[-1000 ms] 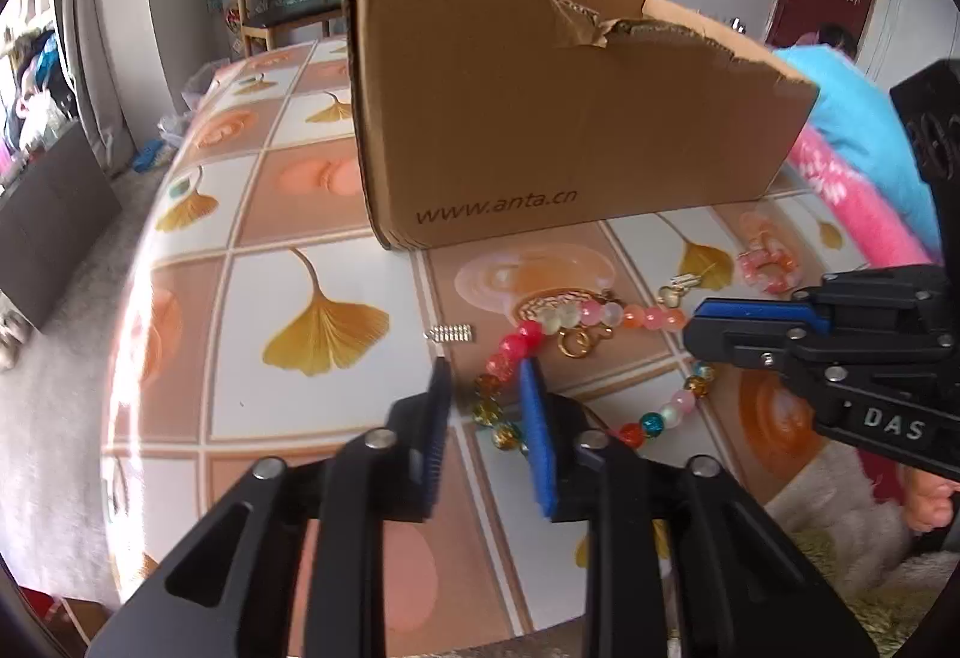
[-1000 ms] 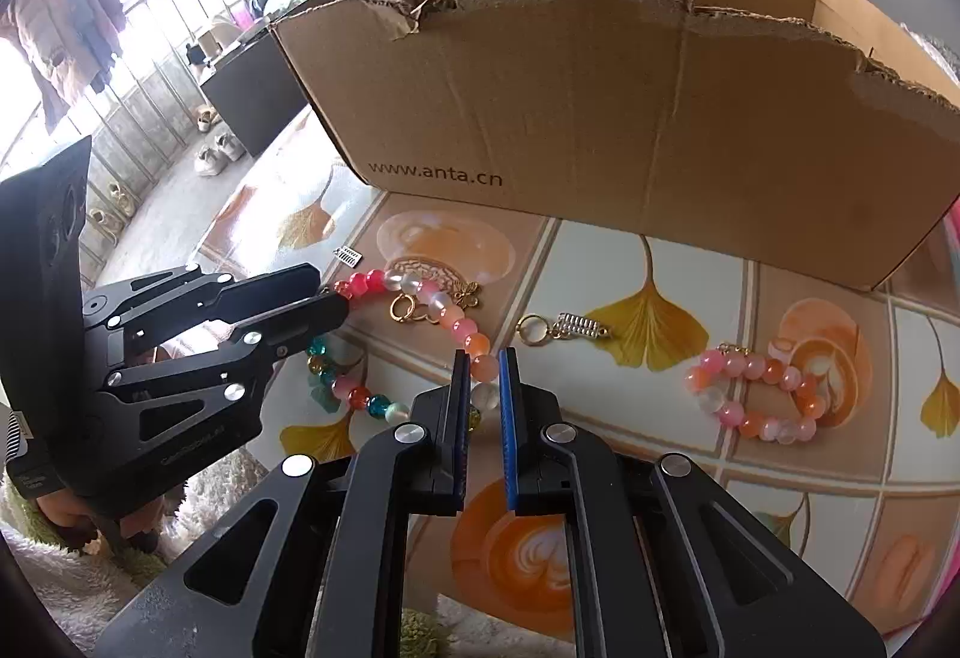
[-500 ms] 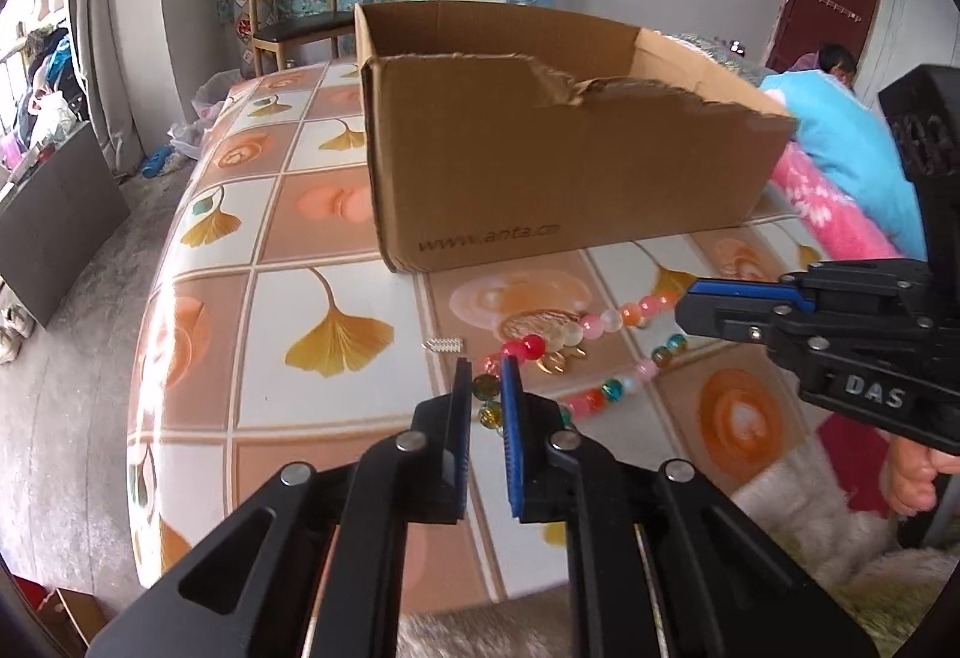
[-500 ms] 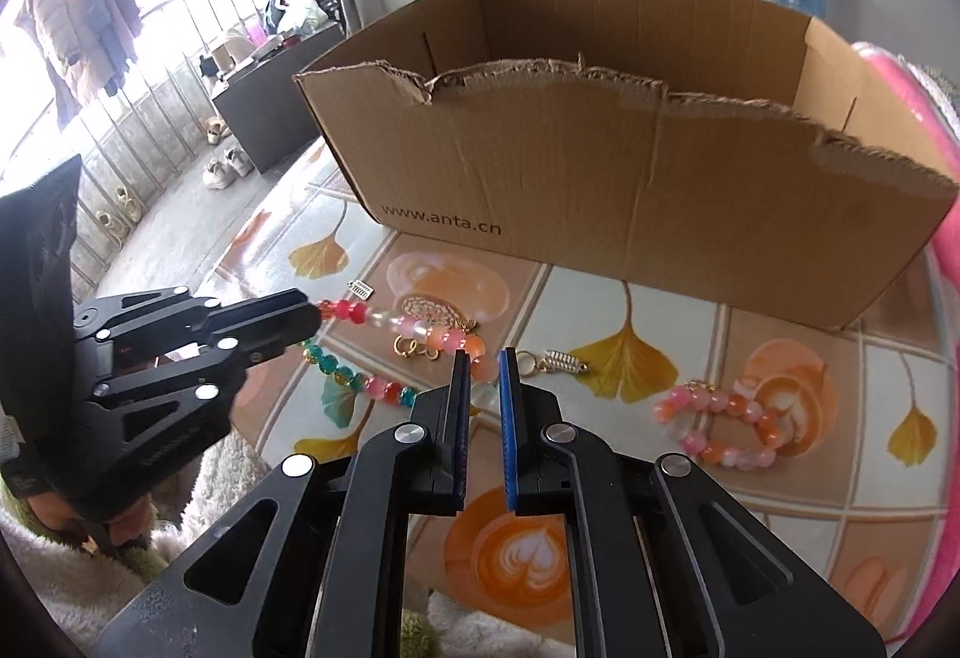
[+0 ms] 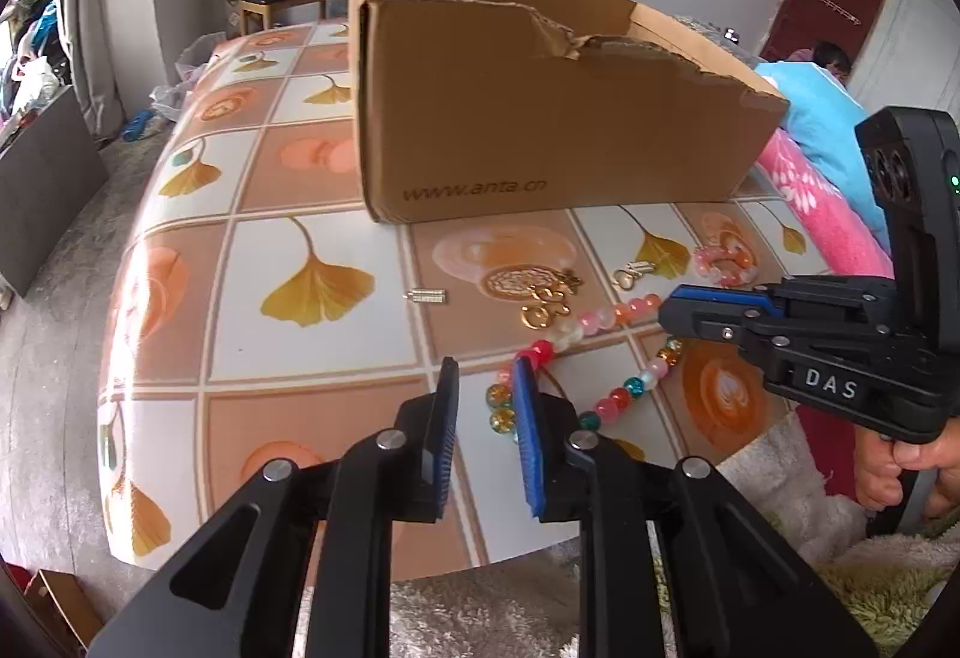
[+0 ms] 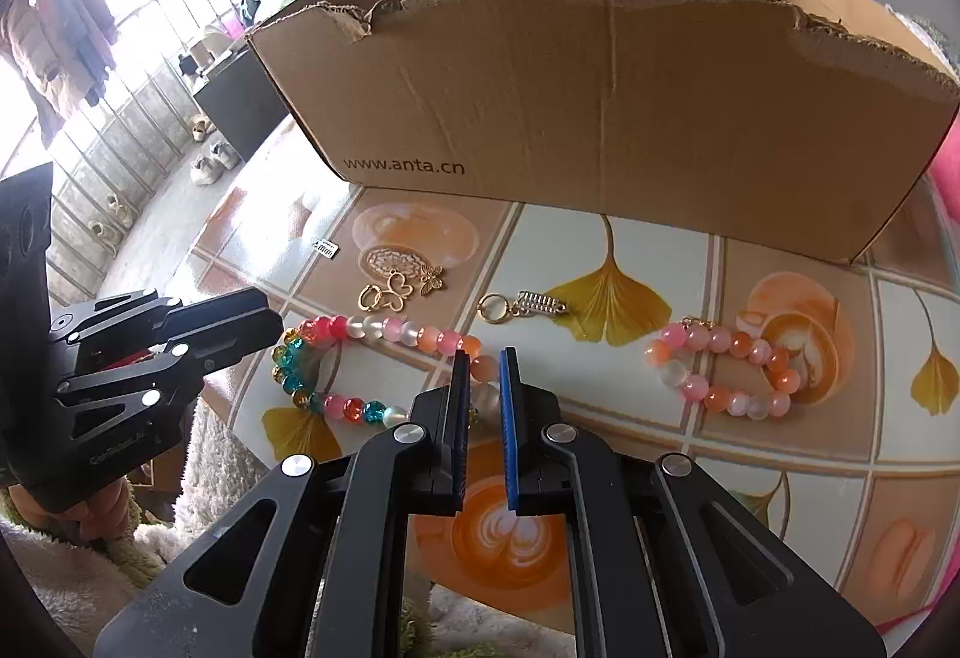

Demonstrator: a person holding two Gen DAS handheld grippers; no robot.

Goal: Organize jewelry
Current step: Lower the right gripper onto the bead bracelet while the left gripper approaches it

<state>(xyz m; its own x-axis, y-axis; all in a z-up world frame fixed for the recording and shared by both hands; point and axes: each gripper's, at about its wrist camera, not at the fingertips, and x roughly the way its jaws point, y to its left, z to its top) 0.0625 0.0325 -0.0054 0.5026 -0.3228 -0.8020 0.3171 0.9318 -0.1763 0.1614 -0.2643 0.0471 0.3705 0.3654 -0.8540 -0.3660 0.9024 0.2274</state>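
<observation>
A torn-rimmed corrugated cardboard box [image 6: 600, 106] stands on a glossy tabletop [image 5: 282, 334] printed with ginkgo-leaf tiles, a chair and curtain behind. Before it lies a long strand of round glassy beads [image 6: 384, 331], a smaller pink bracelet [image 6: 726, 373] and gold charms [image 6: 399, 289]. The left gripper [image 5: 486, 400] is opening its fingers, empty, beside the strand; the right gripper [image 6: 483, 376] pinches a pale bead.

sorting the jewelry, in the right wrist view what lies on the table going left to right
left gripper → small silver clasp → gold butterfly charms → gold ring with silver spring → pink and orange bead bracelet
</observation>
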